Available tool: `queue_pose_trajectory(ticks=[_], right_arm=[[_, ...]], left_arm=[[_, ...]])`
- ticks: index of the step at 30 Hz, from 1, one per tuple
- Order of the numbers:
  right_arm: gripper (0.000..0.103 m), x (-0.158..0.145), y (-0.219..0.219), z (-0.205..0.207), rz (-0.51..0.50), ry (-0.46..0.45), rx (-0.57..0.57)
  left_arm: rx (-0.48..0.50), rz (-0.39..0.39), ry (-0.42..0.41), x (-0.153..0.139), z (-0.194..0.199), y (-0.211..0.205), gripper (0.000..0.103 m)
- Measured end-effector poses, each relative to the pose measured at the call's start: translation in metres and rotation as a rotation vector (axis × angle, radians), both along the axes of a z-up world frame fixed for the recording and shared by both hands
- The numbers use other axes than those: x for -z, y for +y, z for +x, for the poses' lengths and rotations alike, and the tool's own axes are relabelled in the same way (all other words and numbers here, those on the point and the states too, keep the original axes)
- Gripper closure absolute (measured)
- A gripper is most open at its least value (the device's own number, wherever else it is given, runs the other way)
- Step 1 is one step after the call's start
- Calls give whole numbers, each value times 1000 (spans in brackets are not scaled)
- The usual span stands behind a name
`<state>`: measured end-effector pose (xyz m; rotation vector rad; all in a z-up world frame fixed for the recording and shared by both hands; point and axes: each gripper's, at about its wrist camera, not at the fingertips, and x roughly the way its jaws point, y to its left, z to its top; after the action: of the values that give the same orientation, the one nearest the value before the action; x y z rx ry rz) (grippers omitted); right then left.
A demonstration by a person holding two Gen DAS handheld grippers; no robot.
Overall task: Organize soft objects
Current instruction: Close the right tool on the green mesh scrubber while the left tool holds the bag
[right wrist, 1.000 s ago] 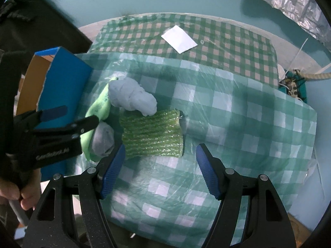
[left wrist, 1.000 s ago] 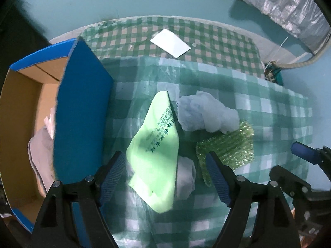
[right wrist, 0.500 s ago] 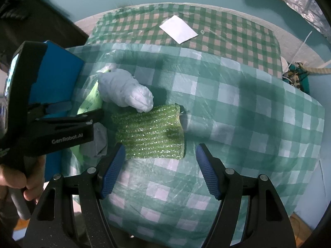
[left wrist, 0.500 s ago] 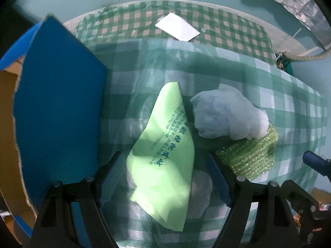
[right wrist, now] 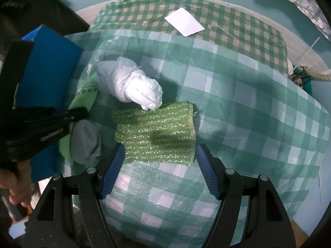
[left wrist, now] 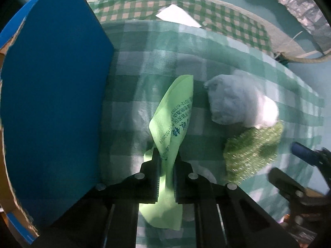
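Note:
My left gripper [left wrist: 166, 161] is shut on a light green plastic bag [left wrist: 175, 115] with dark print, pinched and creased between the jaws; the bag also shows in the right wrist view [right wrist: 85, 95]. A white knotted plastic bundle [left wrist: 238, 103] [right wrist: 132, 84] lies to its right. A green glittery sponge cloth [right wrist: 155, 132] [left wrist: 252, 146] lies flat just ahead of my open, empty right gripper [right wrist: 160, 169]. A small grey crumpled bag [right wrist: 85, 140] lies beside the left gripper [right wrist: 68, 113].
A blue cardboard box [left wrist: 51, 95] [right wrist: 47, 62] stands at the left, its wall close to the green bag. A green checked cloth under clear plastic [right wrist: 238, 103] covers the table. A white paper card [right wrist: 184, 21] lies at the far side. A foil sheet [left wrist: 298, 2] hangs at top right.
My left gripper went from open around the green bag to shut on it, and the bag is now bunched and lifted at the jaws. My right gripper moved closer to the sponge cloth.

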<state>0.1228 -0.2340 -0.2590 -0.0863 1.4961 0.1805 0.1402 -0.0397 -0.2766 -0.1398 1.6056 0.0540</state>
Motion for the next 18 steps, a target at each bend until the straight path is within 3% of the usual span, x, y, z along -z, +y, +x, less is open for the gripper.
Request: queue_pose_trajectory(ticks=[6, 18], right_arm=[[29, 14, 5, -1, -21, -2, -19], [27, 31, 24, 1, -50, -36, -72]], left_arm=[[-9, -47, -45, -19, -6, 7, 93], [-32, -36, -98, -55, -18, 18, 93]])
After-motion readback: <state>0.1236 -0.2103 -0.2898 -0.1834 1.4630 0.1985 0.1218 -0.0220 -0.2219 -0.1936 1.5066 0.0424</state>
